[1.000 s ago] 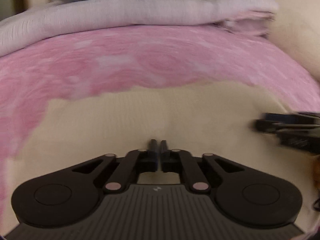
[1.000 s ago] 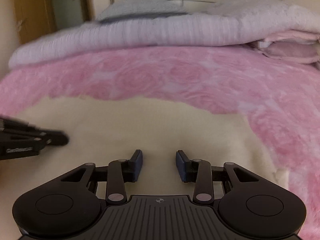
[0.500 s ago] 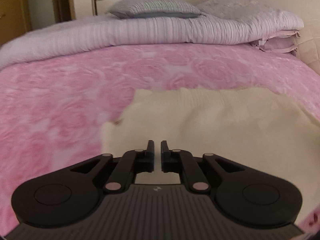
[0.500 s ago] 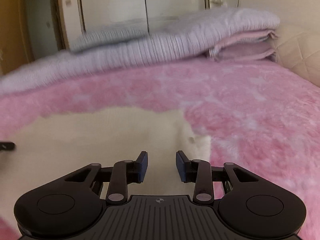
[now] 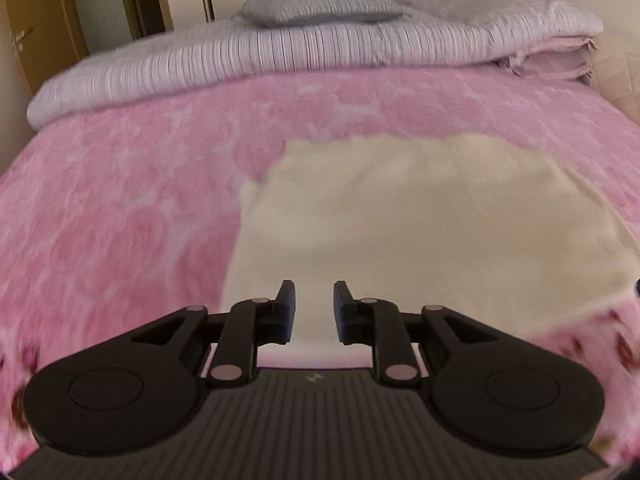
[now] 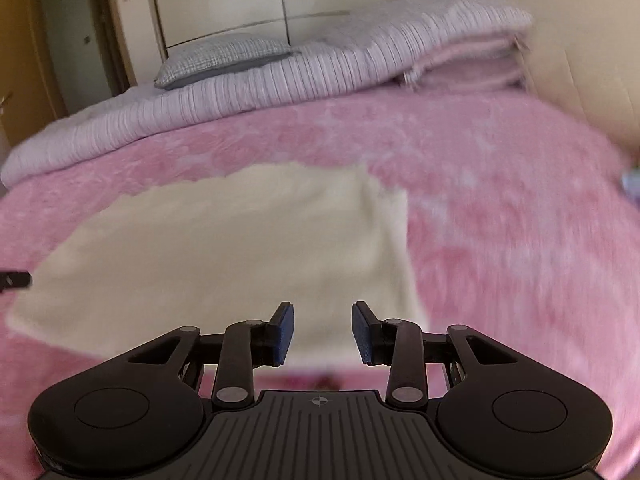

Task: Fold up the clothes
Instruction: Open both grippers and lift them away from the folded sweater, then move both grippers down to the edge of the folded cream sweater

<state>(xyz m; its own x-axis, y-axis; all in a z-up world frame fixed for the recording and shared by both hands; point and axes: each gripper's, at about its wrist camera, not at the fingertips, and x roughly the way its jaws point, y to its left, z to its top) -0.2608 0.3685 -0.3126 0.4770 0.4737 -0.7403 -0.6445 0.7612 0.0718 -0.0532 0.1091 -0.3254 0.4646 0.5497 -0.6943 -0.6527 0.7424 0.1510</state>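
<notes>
cream garment (image 5: 420,220): flat on pink blanket (image 5: 120,200), centre-right of left view, centre-left of right view | left tongs (image 5: 314,308): jaws just been opening, nothing between, above garment's near edge | right tongs (image 6: 322,332): parted, empty, above garment's near right corner

The near edge of the cream garment (image 5: 420,232) is lying hidden behind the left gripper (image 5: 314,306). Motion blur is smearing the pink blanket (image 6: 520,240). A dark object (image 6: 14,280) is being cut off at the frame's left edge, unidentifiable.
</notes>
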